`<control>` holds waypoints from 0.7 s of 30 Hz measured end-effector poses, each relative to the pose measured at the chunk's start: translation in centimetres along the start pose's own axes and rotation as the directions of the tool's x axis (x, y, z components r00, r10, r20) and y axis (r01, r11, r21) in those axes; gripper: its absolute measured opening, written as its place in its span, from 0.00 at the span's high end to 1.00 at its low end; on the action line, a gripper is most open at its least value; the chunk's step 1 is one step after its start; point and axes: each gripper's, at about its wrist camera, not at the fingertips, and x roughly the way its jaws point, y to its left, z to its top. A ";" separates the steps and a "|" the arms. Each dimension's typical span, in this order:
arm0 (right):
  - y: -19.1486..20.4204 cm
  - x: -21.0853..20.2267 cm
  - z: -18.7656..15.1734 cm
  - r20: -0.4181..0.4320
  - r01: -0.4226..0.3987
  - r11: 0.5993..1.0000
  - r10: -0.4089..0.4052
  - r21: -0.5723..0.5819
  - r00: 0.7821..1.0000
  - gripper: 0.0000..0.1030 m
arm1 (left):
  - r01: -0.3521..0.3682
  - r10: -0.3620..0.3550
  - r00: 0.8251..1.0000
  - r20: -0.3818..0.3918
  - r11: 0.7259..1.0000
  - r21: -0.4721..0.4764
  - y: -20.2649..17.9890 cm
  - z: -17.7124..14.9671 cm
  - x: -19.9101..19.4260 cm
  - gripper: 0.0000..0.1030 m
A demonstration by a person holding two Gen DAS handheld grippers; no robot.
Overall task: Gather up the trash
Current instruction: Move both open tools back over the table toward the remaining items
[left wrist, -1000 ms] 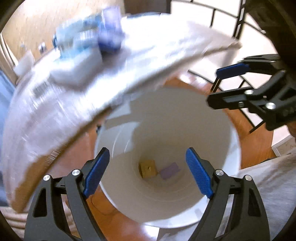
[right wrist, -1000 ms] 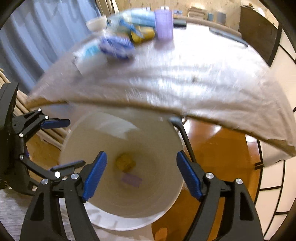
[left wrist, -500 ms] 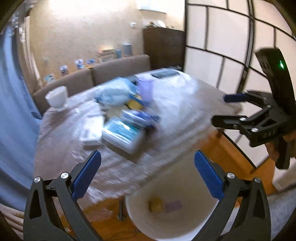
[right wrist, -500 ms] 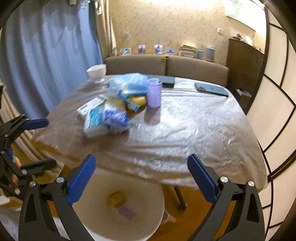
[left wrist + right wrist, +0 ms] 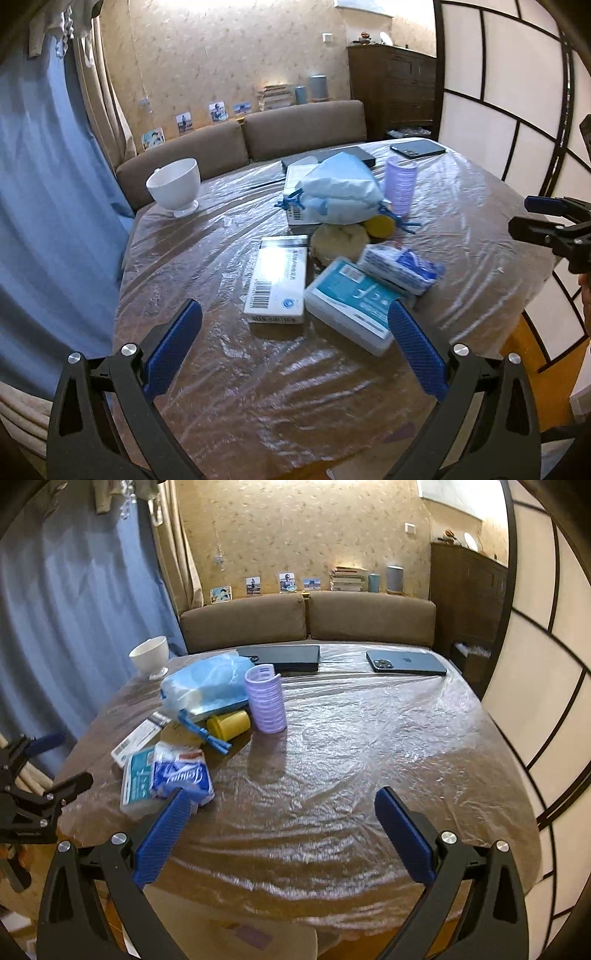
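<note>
The brown worktop (image 5: 229,229) wrapped in clear crinkled plastic film carries everything, and a brown cushioned sofa (image 5: 306,622) stands along its far edge. A white plastic bin (image 5: 295,941) shows below the near edge in the right wrist view, with a small purple piece inside.

The trash sits in a cluster toward the left edge. A light blue plastic bag (image 5: 341,188) is at the far side of that cluster. A white cardboard box with a barcode (image 5: 279,278) lies nearest the left edge, touching a teal-and-white flat packet (image 5: 351,302); a blue-and-white tissue pack (image 5: 181,773) leans on that packet. A ribbed lilac plastic cup (image 5: 266,699) stands upright beside the bag, with a yellow container (image 5: 229,723) on its side just next to it.

A white footed bowl (image 5: 175,186) stands near the far left corner.

The left tool (image 5: 293,350) and the right tool (image 5: 282,843) both hover over the near edge, jaws spread wide with nothing between them.
</note>
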 end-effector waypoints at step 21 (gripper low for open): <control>-0.3 4.1 1.7 -0.046 0.015 1.000 -0.015 -0.009 0.999 0.04 | 0.053 -0.064 0.994 -0.089 0.991 -0.126 2.5 1.3 3.8 0.02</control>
